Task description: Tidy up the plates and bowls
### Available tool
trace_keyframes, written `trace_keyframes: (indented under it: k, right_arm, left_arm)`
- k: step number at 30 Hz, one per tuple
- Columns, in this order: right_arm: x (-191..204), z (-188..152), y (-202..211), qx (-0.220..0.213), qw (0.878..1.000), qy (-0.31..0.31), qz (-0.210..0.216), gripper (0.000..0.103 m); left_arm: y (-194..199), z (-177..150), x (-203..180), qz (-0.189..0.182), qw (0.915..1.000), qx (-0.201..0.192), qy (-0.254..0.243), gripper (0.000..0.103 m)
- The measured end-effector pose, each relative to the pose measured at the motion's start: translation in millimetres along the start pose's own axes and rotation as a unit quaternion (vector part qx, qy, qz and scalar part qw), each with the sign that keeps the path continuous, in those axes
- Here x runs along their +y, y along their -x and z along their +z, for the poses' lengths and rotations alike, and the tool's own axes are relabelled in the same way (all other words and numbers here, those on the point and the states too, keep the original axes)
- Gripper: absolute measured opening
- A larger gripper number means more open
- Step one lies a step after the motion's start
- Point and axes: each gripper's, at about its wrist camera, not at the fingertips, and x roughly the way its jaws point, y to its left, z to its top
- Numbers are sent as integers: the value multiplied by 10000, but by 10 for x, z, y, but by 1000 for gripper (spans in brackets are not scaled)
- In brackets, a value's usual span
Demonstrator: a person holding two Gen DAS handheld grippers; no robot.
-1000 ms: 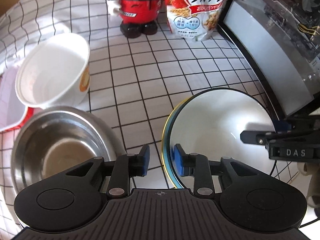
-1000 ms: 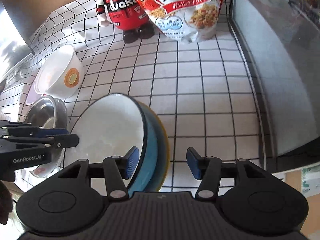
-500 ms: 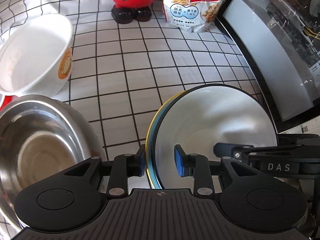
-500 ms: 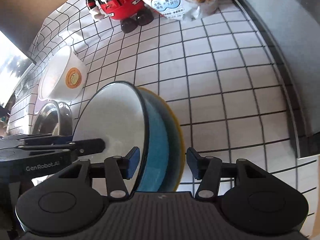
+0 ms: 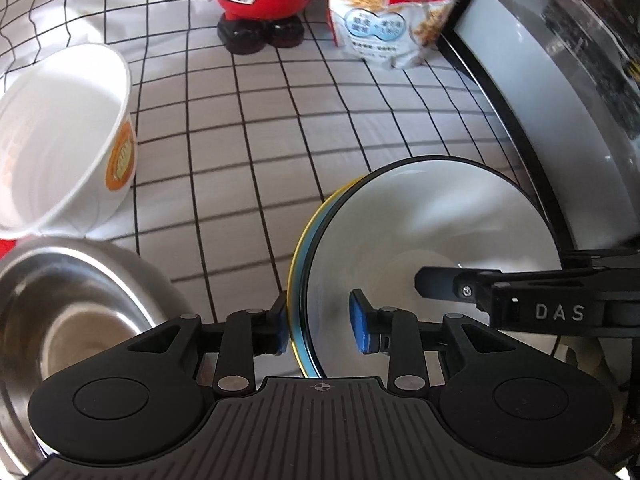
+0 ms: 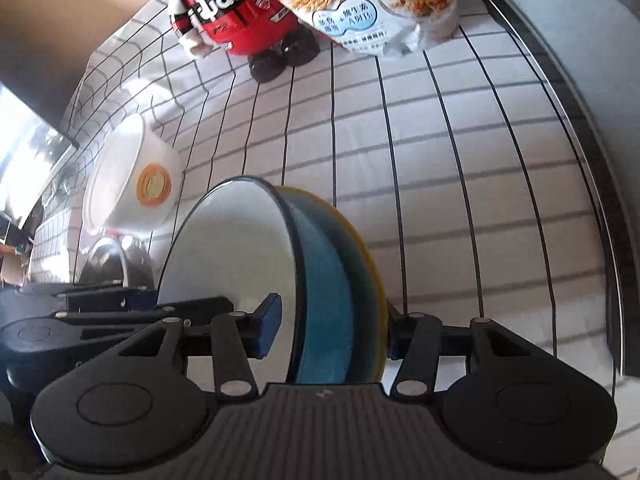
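the blue bowl point(image 5: 420, 232), white inside with a dark lip and a yellow band around its outside, sits tipped between both tools over the checked cloth point(image 5: 248, 160); whether its base touches the cloth cannot be told. the left gripper point(image 5: 320, 328) straddles the bowl's near-left rim: its outer pad lies against the yellow band, its inner pad stands clear of the white wall, so it is released, and its jaws have just been widening around the rim. the right gripper point(image 6: 330, 332) straddles the opposite rim; its inner pad looks a sliver shy of the wall and its outer pad is hidden behind the yellow band, so whether it clamps the bowl cannot be told. left of the blue bowl stands a steel bowl point(image 5: 80, 312), with a white paper bowl point(image 5: 60, 140) leaning just beyond that. far behind the blue bowl are a red figurine point(image 5: 256, 0) and a cereal bag point(image 5: 384, 20). a dark-framed panel point(image 5: 540, 100) runs along the blue bowl's right.
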Motion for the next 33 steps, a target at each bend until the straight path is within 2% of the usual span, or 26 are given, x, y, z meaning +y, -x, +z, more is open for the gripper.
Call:
trace_keyframes:
  k: [6,12,24,33]
  right_arm:
    - [77,305,-155,-121,9999,-37,93,51]
    - [142,471,-242,-284,9994,171,-71,51]
    - [156,376,-122,-459,9986,241,-98,52]
    - [193,198,128,-845,9953,339,-319,52]
  left_arm:
    - [-49,316,178,65,9994,-130,308,33]
    - [-81,480,263,92,9988,-207,434,33]
    - [-33,425,305,40,9982,-290,520,29]
    - [239,290,260,51,9961,-631,609,29]
